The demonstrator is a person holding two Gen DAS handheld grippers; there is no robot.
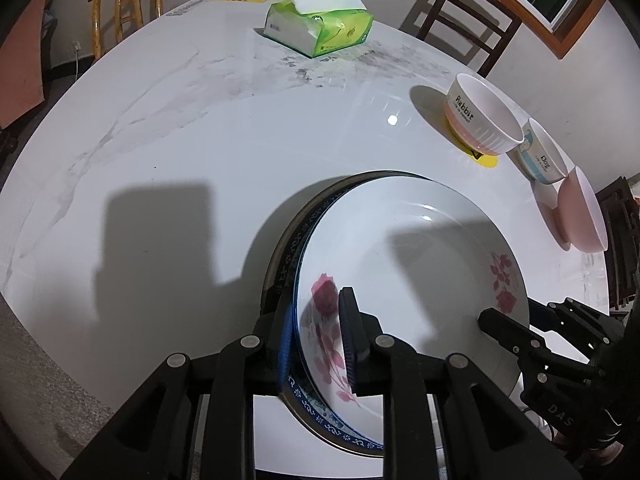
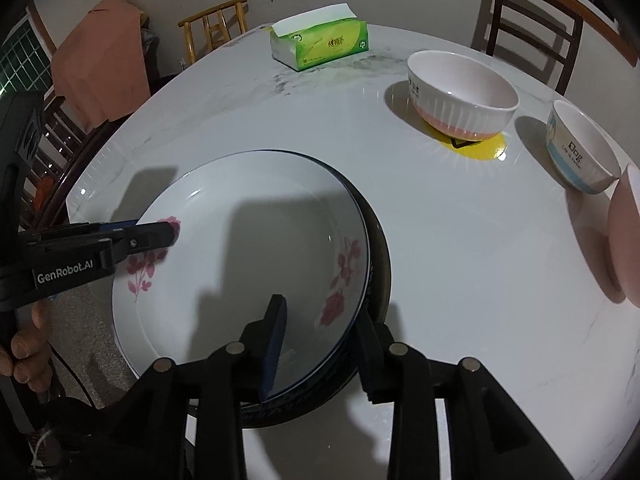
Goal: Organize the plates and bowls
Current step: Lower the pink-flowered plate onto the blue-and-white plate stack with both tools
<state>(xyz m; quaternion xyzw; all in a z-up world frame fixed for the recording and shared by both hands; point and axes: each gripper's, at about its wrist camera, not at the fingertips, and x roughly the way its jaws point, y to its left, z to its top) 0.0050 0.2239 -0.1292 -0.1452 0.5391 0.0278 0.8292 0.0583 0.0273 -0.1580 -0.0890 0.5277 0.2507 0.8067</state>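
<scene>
Both grippers' jaws — left (image 1: 316, 344), right (image 2: 320, 352) — on plate stack (image 2: 240, 240) rims

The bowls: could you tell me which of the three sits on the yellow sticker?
The Rabbit bowl, white with a pink base, sits on the yellow sticker. The Dog bowl and the pink bowl sit off it.

A home dining room is indicated: a white marble-patterned table (image 2: 460, 240) is seen ahead of the fingers, wooden chairs (image 2: 216, 28) are set against the plain wall beyond it, and a green tissue pack (image 2: 320, 44) is placed at its far side.
</scene>
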